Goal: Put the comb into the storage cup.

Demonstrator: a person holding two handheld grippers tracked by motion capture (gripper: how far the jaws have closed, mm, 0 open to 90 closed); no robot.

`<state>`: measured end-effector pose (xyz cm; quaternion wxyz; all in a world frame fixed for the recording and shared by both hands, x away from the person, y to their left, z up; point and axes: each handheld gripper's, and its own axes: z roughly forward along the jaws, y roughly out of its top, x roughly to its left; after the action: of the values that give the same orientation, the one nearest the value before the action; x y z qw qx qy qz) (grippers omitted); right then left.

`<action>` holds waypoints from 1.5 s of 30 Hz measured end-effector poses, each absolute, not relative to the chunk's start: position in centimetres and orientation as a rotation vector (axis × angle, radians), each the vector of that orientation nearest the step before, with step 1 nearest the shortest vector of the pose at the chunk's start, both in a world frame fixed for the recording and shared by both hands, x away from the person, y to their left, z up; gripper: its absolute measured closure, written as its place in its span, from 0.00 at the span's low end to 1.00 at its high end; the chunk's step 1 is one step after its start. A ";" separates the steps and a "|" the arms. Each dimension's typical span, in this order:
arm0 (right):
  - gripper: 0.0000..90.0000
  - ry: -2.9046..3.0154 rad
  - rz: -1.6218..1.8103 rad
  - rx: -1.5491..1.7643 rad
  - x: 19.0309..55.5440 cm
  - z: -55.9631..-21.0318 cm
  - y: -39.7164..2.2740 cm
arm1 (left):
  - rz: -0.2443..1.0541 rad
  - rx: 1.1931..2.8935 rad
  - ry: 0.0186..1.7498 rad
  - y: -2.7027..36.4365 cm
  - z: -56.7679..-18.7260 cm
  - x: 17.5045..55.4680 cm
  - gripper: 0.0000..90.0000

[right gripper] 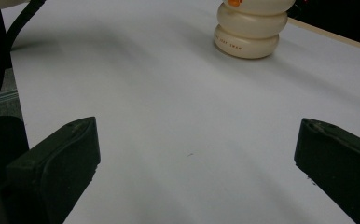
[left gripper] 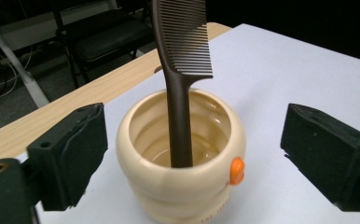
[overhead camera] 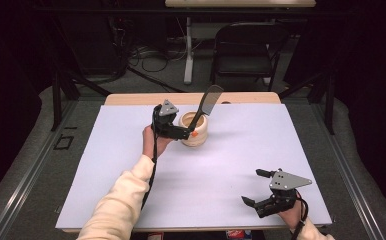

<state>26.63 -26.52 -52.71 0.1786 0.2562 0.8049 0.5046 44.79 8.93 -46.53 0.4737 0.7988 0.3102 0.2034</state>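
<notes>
Standing handle-down in a cream cup (overhead camera: 194,131), a dark comb (overhead camera: 205,105) leans toward the far right, its toothed end well above the rim. The cup is squat and ribbed, with a small orange dot (overhead camera: 194,133) on its near side, and it sits on a white sheet (overhead camera: 131,165) covering the table (overhead camera: 131,98), toward the far edge and a little left of centre.

The left gripper (overhead camera: 183,134) is just left of the cup, held by a hand in a cream sleeve (overhead camera: 118,200) that reaches in from the near edge. Its jaws are spread wide and grip nothing. In the left gripper view they flank the cup, one on each side, with clear space between each pad and the cup wall; the comb (left gripper: 180,74) rises from inside the cup (left gripper: 180,163), its handle resting against the inner wall (the teeth point right in that view).

The right gripper (overhead camera: 256,187) rests on the sheet at the near right corner, well apart from the cup. Its jaws are also spread, with bare sheet between them. In the right gripper view the cup (right gripper: 248,32) appears far off across the white sheet (right gripper: 169,116).

Beyond the table, a dark folding chair (overhead camera: 246,47) stands on a grey floor with loose cables.
</notes>
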 end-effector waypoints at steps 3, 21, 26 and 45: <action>0.00 2.277 1.425 0.725 26.7 -52.7 -26.5 | 0.503 1.968 0.767 9.5 -46.5 44.3 0.04; 0.00 2.278 1.427 0.723 26.6 -52.7 -26.6 | 0.514 1.972 0.821 12.7 -47.7 41.4 0.00; 0.00 2.277 1.428 0.721 26.6 -52.7 -26.6 | 0.512 1.982 0.831 13.3 -48.2 40.7 0.00; 0.00 2.277 1.420 0.717 26.5 -52.6 -26.5 | 0.533 1.964 0.830 14.5 -48.5 37.7 0.00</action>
<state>26.49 -26.52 -52.62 0.1809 0.2537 0.8064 0.5027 37.74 14.50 -48.49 0.4548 0.7959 0.3363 0.2160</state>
